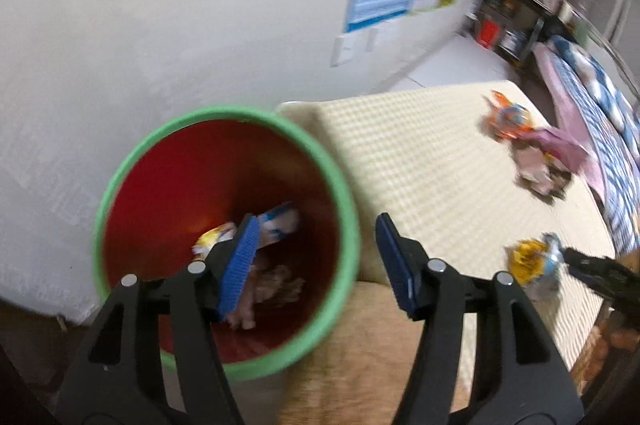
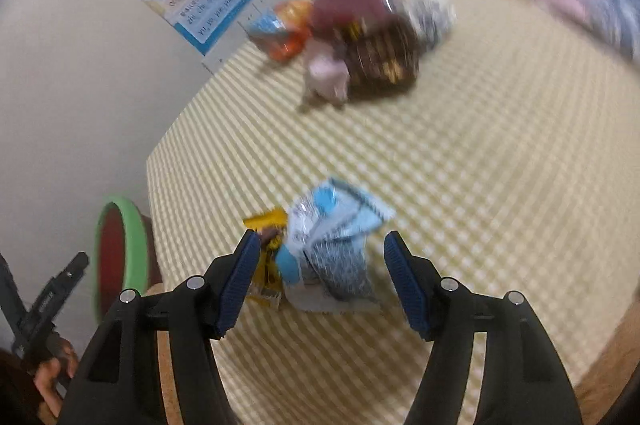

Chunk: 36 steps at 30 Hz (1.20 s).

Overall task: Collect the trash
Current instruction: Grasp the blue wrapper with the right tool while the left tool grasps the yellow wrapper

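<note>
Trash is partly collected: several crumpled wrappers (image 1: 256,265) already lie at the bottom of the green-rimmed bin with a red inside (image 1: 224,137), which stands beside the wall at the corner of the cream, bumpy-textured mat (image 1: 420,165). Left tongs (image 1: 316,265) hover over the bin mouth with the jaws apart and nothing between them, so that load looks dropped. Right tongs (image 2: 318,285) stand open too, pointing down at a pale blue and white packet lying on a yellow wrapper (image 2: 320,245) on the mat; the blue pads flank the pair without pressing on it, as far as the blur lets me judge. Farther along the mat sits a pile of wrappers (image 2: 360,37), orange, pink, dark brown and white. My reading is roughly half done: the near pair comes next, then the far pile.
</note>
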Available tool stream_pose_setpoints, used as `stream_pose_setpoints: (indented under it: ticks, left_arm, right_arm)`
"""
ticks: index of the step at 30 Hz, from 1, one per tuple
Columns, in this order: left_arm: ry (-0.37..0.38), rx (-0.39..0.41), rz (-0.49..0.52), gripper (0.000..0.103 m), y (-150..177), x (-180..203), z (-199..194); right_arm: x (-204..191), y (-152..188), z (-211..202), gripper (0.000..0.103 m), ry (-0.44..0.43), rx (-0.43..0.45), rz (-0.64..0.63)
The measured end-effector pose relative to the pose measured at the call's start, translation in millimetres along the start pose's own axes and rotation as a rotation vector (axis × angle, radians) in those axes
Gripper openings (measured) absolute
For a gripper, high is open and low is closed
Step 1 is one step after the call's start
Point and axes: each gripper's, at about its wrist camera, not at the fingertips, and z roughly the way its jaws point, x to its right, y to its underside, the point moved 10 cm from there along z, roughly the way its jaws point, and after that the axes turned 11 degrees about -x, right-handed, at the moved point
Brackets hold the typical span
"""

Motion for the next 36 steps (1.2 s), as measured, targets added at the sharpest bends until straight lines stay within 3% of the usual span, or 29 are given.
stream_pose_setpoints:
  ticks: [2,4,7,13,18,21,26,36]
  left_arm:
    - [0.019,0.002,0.042,0.057,-2,23,-4]
    - [0.048,0.0,0.067,0.057,-1,43,-8]
    - [0.101,-0.024,0.128,0.057,6,82,-9]
    - [0.157,-0.09,0.271,0.057,22,153,10]
    - [0.16,-0.173,0.383,0.057,36,203,46]
    - [0.143,-0.242,0.394,0.049,46,214,73]
    - [0.149,-0.325,0.367,0.022,57,214,99]
    - [0.151,-0.204,0.316,0.019,51,195,68]
  right_arm:
    - [2,6,14,0.058,-0.047,-0.036,0.019]
    - [3,13,18,0.03,-0.112,-0.054,0.039]
    - [6,21,2,0.021,-0.165,-0.044,0.055]
    - [23,16,-57,0.021,-0.142,0.088,0.035]
    - [46,26,-67,0.021,-0.102,0.121,0.059]
    - [63,34,-69,0.021,-0.107,0.115,0.097]
    - [78,37,-76,0.021,-0.109,0.122,0.119]
    - [46,35,-83,0.021,-0.092,0.144,0.03]
